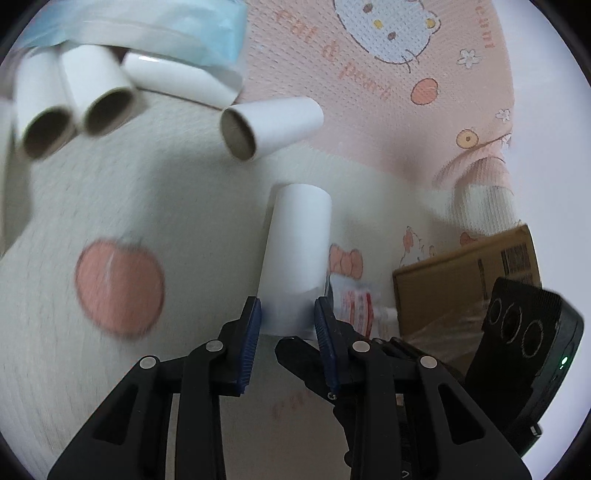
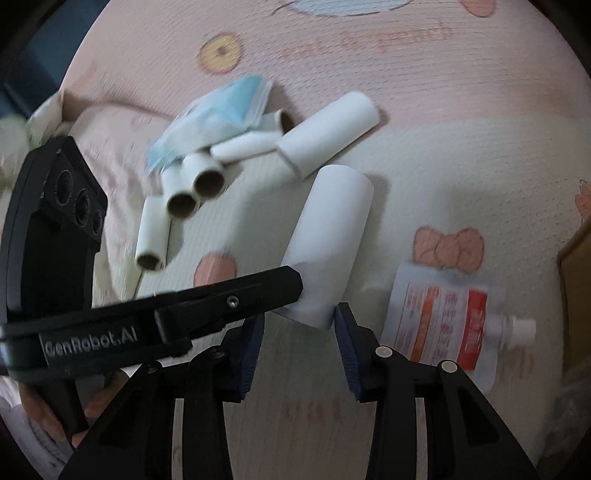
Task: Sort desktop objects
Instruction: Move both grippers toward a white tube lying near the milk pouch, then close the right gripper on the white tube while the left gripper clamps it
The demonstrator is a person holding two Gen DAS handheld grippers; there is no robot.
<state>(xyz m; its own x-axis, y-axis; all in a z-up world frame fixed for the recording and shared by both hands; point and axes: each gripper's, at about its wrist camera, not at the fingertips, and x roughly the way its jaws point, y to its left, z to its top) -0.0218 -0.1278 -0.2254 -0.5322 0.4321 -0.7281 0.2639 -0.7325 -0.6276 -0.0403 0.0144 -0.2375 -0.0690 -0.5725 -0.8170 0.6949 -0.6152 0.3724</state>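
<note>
The left gripper [image 1: 287, 325] pinches the near end of a white paper tube [image 1: 299, 254], its blue pads pressed against the tube's sides, and the tube points away over the cartoon-printed cloth [image 1: 369, 155] that covers the surface. The right gripper [image 2: 300, 345] sits just beside that same tube [image 2: 328, 251] with its fingers spread; the tube's end lies between its tips, but I cannot tell whether either pad touches it. Sorting looks partly done. Beyond the held tube, several more cardboard tubes [image 1: 88, 99] are gathered in a loose cluster, some touching, with a blue face mask [image 1: 155, 29] lying over the far ones, and one tube [image 1: 269, 125] rests a little apart between the cluster and the gripper. A printed spout pouch [image 2: 447, 325] lies flat near the right gripper, on its own, and a brown cardboard box [image 1: 465, 291] stands at the edge of the left view. What seems left is to place the held tube with the others, bring in the stray one, and deal with the mask and pouch.
</note>
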